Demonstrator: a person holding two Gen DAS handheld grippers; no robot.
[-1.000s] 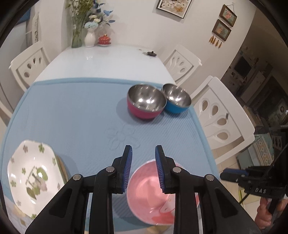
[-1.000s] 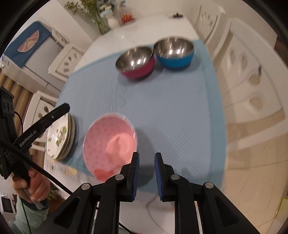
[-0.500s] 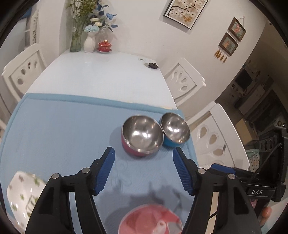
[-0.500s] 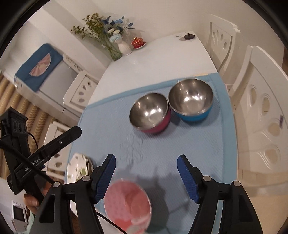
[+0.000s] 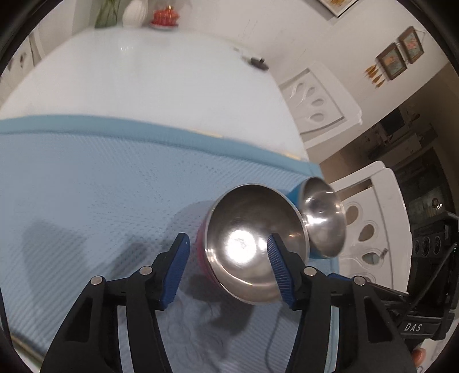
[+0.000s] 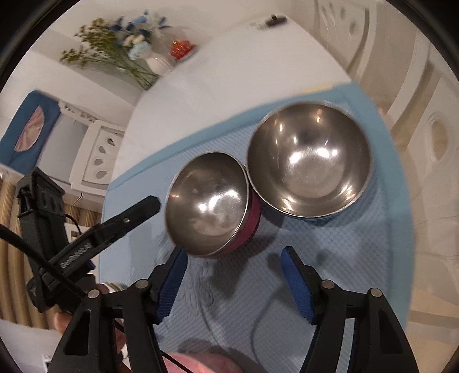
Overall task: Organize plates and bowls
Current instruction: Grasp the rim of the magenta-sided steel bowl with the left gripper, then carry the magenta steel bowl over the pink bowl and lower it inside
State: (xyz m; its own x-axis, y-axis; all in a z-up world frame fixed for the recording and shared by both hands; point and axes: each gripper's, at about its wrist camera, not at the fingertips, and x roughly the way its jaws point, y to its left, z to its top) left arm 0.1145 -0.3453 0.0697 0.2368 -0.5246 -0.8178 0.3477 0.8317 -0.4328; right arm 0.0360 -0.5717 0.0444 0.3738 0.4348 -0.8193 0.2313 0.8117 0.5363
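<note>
A steel bowl with a magenta outside (image 5: 252, 244) (image 6: 209, 203) sits on the blue mat (image 5: 86, 186), touching a steel bowl with a blue outside (image 5: 324, 221) (image 6: 309, 160) to its right. My left gripper (image 5: 228, 268) is open, its fingers straddling the near rim of the magenta bowl. My right gripper (image 6: 233, 282) is open, just short of both bowls. A pink bowl's rim (image 6: 200, 363) shows at the bottom edge of the right wrist view.
White chairs (image 5: 321, 100) (image 6: 97, 155) stand around the white table (image 5: 143, 71). A vase with flowers (image 6: 155, 61), a red dish (image 5: 165, 17) and a small black object (image 5: 258, 61) sit at the far end.
Both grippers have opened wide and moved forward across the mat to the two steel bowls. The pink bowl and the flowered plates have dropped behind them.
</note>
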